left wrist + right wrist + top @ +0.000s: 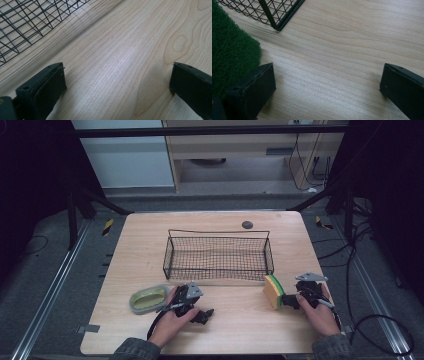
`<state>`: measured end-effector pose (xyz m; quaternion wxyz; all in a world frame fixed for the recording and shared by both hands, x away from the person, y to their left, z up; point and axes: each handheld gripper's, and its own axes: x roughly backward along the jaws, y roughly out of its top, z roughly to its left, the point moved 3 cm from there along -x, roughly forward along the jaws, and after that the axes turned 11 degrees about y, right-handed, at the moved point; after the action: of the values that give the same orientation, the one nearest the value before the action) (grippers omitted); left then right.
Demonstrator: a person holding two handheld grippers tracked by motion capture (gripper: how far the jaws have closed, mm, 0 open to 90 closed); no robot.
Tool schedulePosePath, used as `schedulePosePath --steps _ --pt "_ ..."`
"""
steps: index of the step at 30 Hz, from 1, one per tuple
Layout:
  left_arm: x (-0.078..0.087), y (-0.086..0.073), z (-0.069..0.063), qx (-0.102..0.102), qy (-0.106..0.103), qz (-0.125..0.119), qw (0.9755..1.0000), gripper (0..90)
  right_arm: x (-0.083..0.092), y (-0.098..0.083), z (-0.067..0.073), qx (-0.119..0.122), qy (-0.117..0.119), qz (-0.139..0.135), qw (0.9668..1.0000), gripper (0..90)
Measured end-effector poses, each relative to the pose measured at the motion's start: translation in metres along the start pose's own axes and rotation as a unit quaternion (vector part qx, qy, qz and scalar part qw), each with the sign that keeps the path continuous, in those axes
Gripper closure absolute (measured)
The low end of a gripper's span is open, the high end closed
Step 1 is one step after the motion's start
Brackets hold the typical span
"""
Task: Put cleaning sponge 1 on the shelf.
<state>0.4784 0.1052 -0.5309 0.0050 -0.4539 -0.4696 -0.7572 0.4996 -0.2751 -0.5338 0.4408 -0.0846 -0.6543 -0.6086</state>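
A: What sits closest to the claws?

B: A sponge (273,291), yellow with a green scouring face, stands on edge on the tabletop (235,330), near its right side. It is just off the near right corner of a black wire basket (218,256). The right claw (289,301) lies on the tabletop just right of the sponge, pointing left toward it.

A: Does that claw hold the sponge?

B: No. In the right gripper view its jaws stand wide apart with bare wood between them (328,85). The green scouring face (233,50) lies beside the left jaw, outside the gap, and the basket's corner (272,17) shows beyond.

A: And the left claw?

B: The left claw (206,315) rests on the tabletop near the front edge, left of centre, held by the person's left hand (172,317). Its jaws also stand wide apart, gripping nothing; in the left gripper view only wood grain lies between them (117,82), with the basket's mesh (30,22) at the far left.

A: Anything else on the tabletop?

B: A shallow grey oval dish with a yellowish inside (148,298) lies just left of the left hand. The basket stands in the middle of the tabletop, farther away than both claws.
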Motion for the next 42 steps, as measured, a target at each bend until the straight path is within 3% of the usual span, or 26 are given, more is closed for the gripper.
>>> schedulePosePath --steps 3,4,6,8,11,16,21,22,24,28,30,32,36,39,40,42 --pt "0.001 0.000 0.001 0.000 -0.006 0.002 1.0000 0.0 0.000 0.000 0.000 0.000 0.001 0.000 1.0000 0.5" --pt "0.005 0.004 0.003 0.020 -0.026 -0.002 0.9995 3.5 0.000 0.000 0.000 0.001 0.004 0.000 1.0000 0.5" --pt "0.007 0.005 0.004 0.021 -0.028 -0.003 0.9994 3.0 0.000 0.000 -0.001 0.002 0.004 0.000 1.0000 0.4" --pt "0.021 0.014 0.002 0.009 -0.029 -0.030 0.9991 3.3 0.000 0.000 -0.001 0.003 0.004 0.000 1.0000 0.4" --pt "0.031 0.018 0.003 0.007 -0.030 -0.045 0.9985 2.9 0.000 0.000 -0.002 0.010 0.005 0.001 0.9999 0.5" --pt "0.055 0.026 0.017 0.004 0.004 -0.063 0.9980 4.2 0.000 0.000 -0.001 0.004 0.007 0.002 1.0000 0.5" --pt "0.085 0.030 0.051 0.017 0.027 -0.072 0.9969 4.0 0.000 0.000 -0.002 0.011 0.004 0.001 0.9999 0.5" --pt "0.091 0.028 0.057 0.014 0.030 -0.070 0.9970 4.0 0.001 -0.001 -0.002 0.011 -0.001 0.000 0.9999 0.6" --pt "0.107 0.024 0.072 -0.011 0.023 -0.055 0.9981 2.2 0.002 -0.001 0.000 -0.004 -0.002 0.000 1.0000 0.6" --pt "0.121 0.020 0.087 -0.029 0.032 -0.027 0.9987 1.9 0.002 -0.002 0.001 -0.006 -0.003 0.000 1.0000 0.6" --pt "0.128 0.017 0.097 -0.017 0.038 -0.026 0.9988 2.0 0.002 -0.002 0.001 -0.007 -0.005 0.000 1.0000 0.5" --pt "0.141 0.009 0.114 0.006 0.066 -0.030 0.9973 4.0 0.002 -0.002 0.001 -0.006 -0.008 -0.001 1.0000 0.5" --pt "0.153 0.006 0.126 0.016 0.078 -0.024 0.9965 4.3 0.002 -0.002 0.001 -0.009 -0.006 -0.002 0.9999 0.5" --pt "0.161 0.006 0.134 0.008 0.078 -0.006 0.9969 4.8 0.002 -0.002 0.002 -0.009 -0.006 -0.002 0.9999 0.6" --pt "0.161 0.005 0.136 0.001 0.083 0.015 0.9965 4.8 0.002 -0.003 0.001 -0.004 -0.008 -0.002 1.0000 0.5" --pt "0.158 0.001 0.137 -0.031 0.102 0.043 0.9934 4.7 0.003 -0.003 0.002 -0.009 -0.006 -0.002 0.9999 0.6"
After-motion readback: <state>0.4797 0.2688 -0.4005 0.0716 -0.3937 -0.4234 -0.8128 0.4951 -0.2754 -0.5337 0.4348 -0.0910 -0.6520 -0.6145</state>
